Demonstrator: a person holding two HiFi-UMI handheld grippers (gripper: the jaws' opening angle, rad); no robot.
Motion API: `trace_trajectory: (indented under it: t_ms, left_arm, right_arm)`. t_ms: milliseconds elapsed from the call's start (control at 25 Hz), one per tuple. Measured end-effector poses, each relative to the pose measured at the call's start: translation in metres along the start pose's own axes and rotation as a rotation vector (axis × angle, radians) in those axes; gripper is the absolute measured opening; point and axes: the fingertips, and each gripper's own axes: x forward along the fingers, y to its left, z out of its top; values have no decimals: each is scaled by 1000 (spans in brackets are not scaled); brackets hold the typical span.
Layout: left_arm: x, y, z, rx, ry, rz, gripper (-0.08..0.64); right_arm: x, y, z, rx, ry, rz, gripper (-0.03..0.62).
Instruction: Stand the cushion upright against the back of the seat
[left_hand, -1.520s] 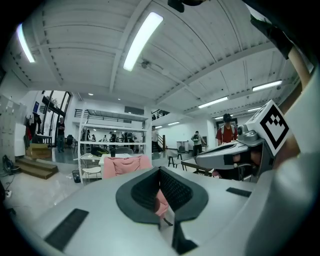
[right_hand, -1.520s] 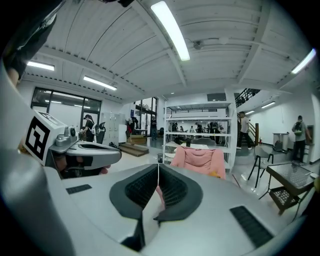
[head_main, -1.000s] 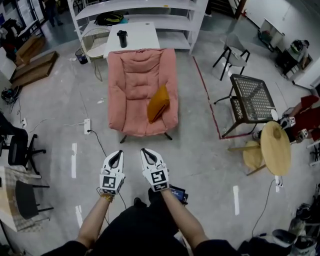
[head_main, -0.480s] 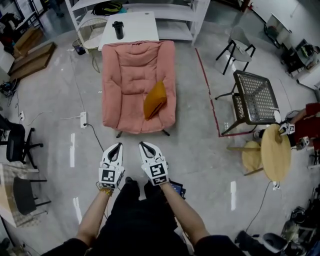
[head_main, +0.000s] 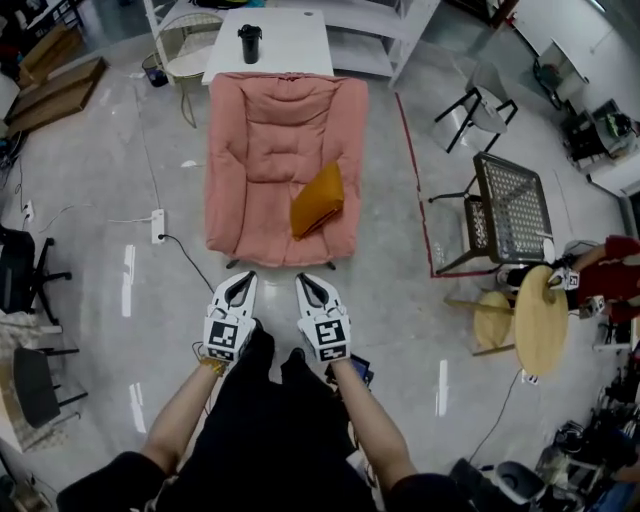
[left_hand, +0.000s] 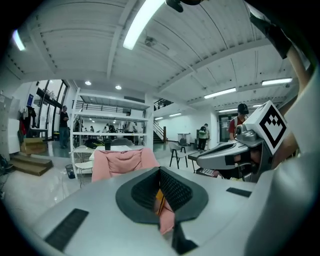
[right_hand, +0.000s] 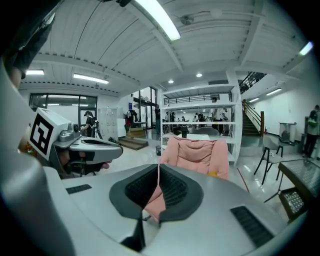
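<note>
Both grippers are held out side by side over the grey concrete floor (head_main: 100, 260), just short of the front edge of the pink padded armchair (head_main: 270, 140), and neither has anything in it. The left gripper (head_main: 242, 285) has its fingers pressed together, and so does the right gripper (head_main: 309, 286). The orange square cushion (head_main: 318, 199) sits on the seat, off to the right in the head view, tipped at an angle by that armrest and not up against the backrest. Behind the chair, a white bench (head_main: 290, 45) carries a black tumbler (head_main: 249, 43).
</note>
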Motion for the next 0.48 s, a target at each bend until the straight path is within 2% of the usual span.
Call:
trace_trajectory:
  t_ms: [240,480]
  left_arm:
    - [15,49,-5,-17,11,-45,12]
    - [57,69,-22,-32,61,-53,12]
  right_arm:
    - [32,-9,-4,-7,72,-78,17]
    - [63,-46,-15,23,116,-77,17]
